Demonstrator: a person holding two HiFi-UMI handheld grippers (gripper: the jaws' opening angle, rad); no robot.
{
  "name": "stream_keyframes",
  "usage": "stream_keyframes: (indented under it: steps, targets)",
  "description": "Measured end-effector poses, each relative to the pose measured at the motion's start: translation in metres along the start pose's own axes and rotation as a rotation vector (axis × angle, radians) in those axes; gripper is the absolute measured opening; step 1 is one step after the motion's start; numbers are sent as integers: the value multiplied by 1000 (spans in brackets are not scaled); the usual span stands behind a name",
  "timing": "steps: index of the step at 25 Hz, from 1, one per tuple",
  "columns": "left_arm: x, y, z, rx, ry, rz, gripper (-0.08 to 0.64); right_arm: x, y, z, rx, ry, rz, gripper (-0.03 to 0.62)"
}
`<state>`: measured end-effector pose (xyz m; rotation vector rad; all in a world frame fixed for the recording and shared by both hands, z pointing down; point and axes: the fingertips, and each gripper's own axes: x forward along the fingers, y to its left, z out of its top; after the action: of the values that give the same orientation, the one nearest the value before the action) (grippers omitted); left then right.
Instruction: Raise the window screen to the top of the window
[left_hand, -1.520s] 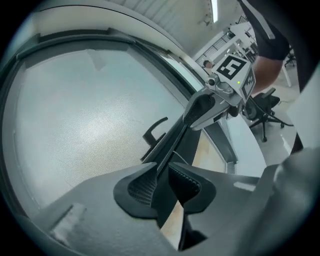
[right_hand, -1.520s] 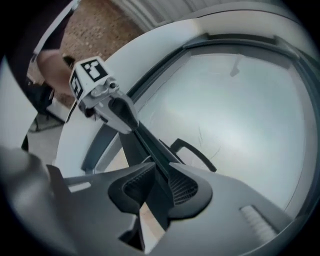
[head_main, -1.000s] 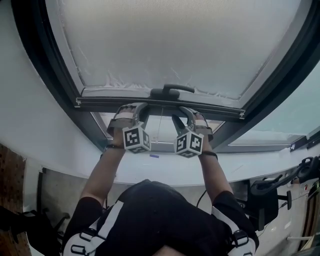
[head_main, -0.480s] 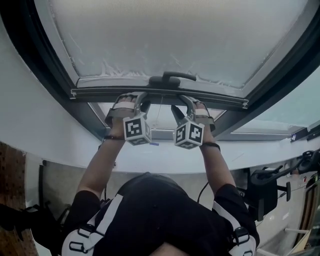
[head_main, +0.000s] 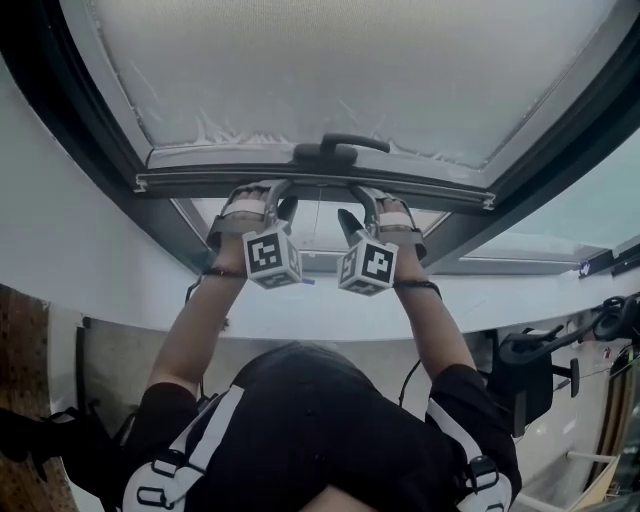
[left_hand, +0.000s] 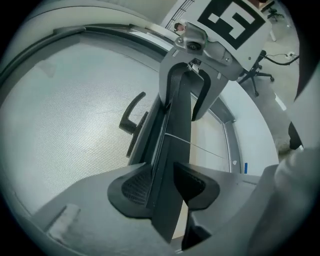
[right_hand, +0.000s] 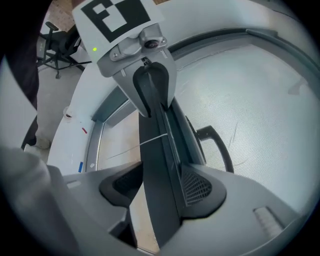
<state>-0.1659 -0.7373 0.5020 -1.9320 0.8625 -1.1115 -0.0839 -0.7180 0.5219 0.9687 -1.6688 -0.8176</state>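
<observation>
The window screen (head_main: 350, 70) is a pale mesh whose dark bottom bar (head_main: 430, 195) carries a black handle (head_main: 335, 148). The bar hangs a little above the window's lower frame. My left gripper (head_main: 268, 192) is at the bar just left of the handle, my right gripper (head_main: 362, 200) just right of it. In the left gripper view the bar (left_hand: 172, 125) runs between the pads of the left gripper (left_hand: 162, 187), whose jaws are closing. In the right gripper view the bar (right_hand: 157, 150) lies between the widely spread, opening jaws of the right gripper (right_hand: 160, 187).
A thin pull cord (head_main: 318, 230) hangs from the bar over the bare glass. Dark window frame (head_main: 90, 140) surrounds the screen. Below lies a white sill (head_main: 330, 320) with a small blue mark (head_main: 308, 281). An office chair (head_main: 530, 375) stands at the lower right.
The bar and its handle sit slightly higher in the head view than a second ago. Both grippers stay at the bar and have shifted up with it; the right one has rolled a little.
</observation>
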Motion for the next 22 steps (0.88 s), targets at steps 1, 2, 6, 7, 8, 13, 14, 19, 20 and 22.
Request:
stream_keyframes:
  steps: [1,2,6,7,8,13,14,19,20,22]
  targets:
    - [0,0,0,9,5,-9,143,0,0,0,10,-1,3,224]
    - [-1,0,-1,24,12,-21,146,0,-1,1,15,-5,4,219]
    - [-2,-2,-3,77,52,-100,150,-2,-7,0,29,-14,14,221]
    - [-3,0,-3,77,54,-108,150,-3,-11,1,42,-17,13,221]
    - [-4,4,-2,73,49,-106,150,-5,-15,3,54,-24,4,220]
    - [-19,44,16,63,-7,-24,152,-18,-52,12,82,-93,-105,215]
    - [-22,52,20,69,-9,-13,150,-22,-61,14,91,-104,-125,215]
    - [-36,88,31,86,-20,91,62,-33,-90,23,87,-129,-201,215]
    - [-38,94,33,88,-19,113,47,-35,-94,24,88,-135,-215,215]
    - [-43,106,37,87,-24,146,34,-40,-103,27,98,-149,-238,215]
